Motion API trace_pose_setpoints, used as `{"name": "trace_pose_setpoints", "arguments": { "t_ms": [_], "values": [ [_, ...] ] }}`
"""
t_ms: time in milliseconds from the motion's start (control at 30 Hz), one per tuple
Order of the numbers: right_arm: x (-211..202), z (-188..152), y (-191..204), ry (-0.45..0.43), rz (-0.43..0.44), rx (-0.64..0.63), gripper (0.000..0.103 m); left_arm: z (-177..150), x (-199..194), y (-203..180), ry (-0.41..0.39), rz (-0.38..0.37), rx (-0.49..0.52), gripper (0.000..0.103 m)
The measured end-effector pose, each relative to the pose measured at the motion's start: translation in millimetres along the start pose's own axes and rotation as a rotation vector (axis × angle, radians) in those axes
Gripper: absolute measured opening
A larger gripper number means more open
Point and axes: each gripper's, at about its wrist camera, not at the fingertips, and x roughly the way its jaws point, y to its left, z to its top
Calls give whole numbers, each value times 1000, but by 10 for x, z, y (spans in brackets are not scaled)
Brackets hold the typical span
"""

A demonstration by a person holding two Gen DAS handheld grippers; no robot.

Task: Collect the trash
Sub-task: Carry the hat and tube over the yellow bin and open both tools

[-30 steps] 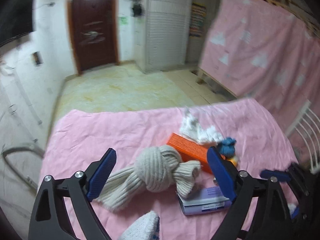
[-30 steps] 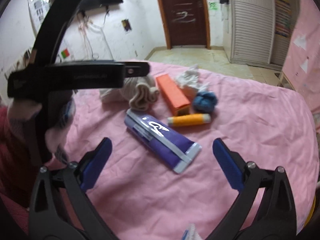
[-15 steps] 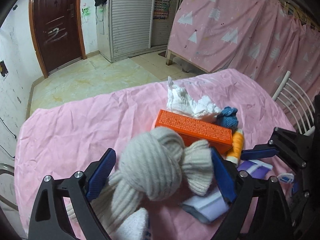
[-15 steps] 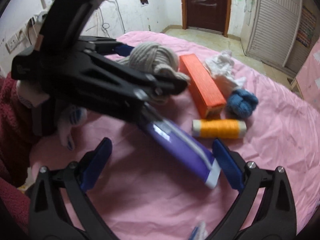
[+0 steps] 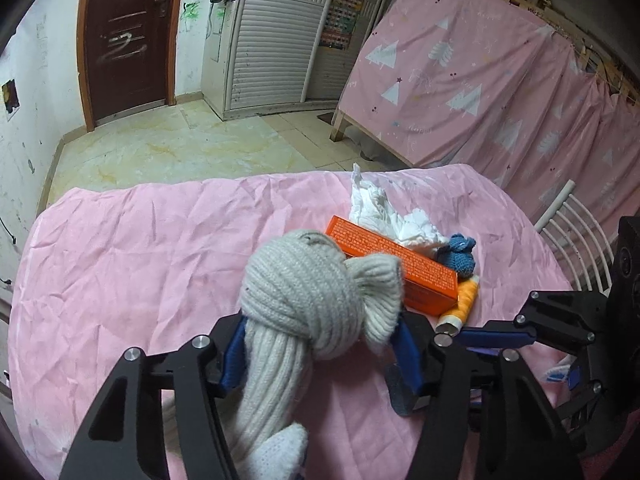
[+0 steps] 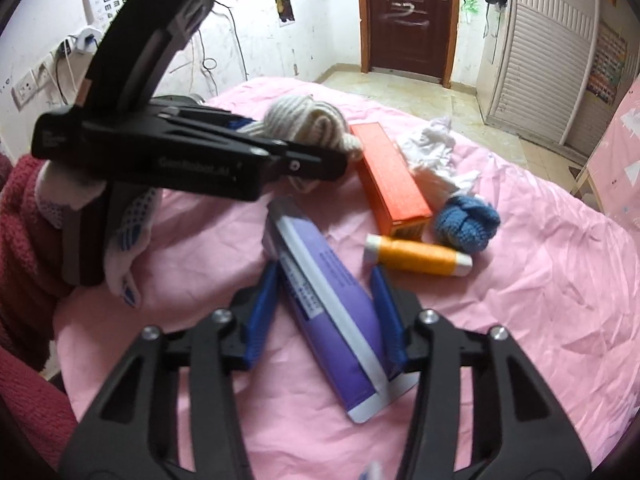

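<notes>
On the pink-covered table (image 5: 140, 260) my left gripper (image 5: 320, 332) straddles a knotted beige knit bundle (image 5: 304, 280). Its jaws are closing and both blue pads (image 5: 234, 356) touch the knot's sides. In the right wrist view my right gripper (image 6: 325, 276) has a flat purple tube (image 6: 320, 280) lying lengthwise between its closing pads, which meet the tube's edges. Beyond lie an orange box (image 6: 388, 176), crumpled white tissue (image 6: 432, 160), a blue knit ball (image 6: 466, 220) and an orange thread spool (image 6: 416, 258). The left gripper's fingertips are hidden behind the knot.
A white-gloved hand (image 6: 128, 220) with a red sleeve holds the left gripper at the table's near left. A white chair back (image 5: 572, 232) stands at the table's right edge. Pink curtains hang behind it, with tiled floor and a brown door beyond.
Both pairs of jaws have narrowed from wide apart. The left gripper came down over the beige knot, and the right gripper closed in around the purple tube.
</notes>
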Motion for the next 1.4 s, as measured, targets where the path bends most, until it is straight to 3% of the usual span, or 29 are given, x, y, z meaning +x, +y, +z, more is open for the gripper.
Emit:
{"name": "trace_pose_setpoints", "arguments": {
  "t_ms": [67, 167, 400, 567, 733, 900, 1000, 1400],
  "values": [
    [-16, -2, -18, -5, 9, 14, 35, -6, -20, 17, -5, -2, -10, 49],
    [-123, -71, -95, -28, 100, 79, 27, -10, -65, 56, -15, 3, -29, 49],
    [-494, -240, -278, -131, 288, 218, 26, -13, -283, -33, -43, 71, -60, 49],
    [-827, -291, -632, -257, 361, 334, 26, -31, -581, -398, -127, 114, -71, 49],
    [-1206, -482, -978, -370, 313, 424, 26, 34, -743, -847, -201, 121, -67, 49],
    [-1656, -842, -1263, -452, 227, 483, 26, 103, -691, -1359, -234, 76, -44, 49],
    [-1922, -1120, -1477, -484, 146, 531, 26, 142, -607, -1658, -232, 36, -16, 49],
    [-2267, -1865, -2166, -501, -63, 700, 26, 107, -75, -2735, -142, -124, 81, 49]
  ]
}}
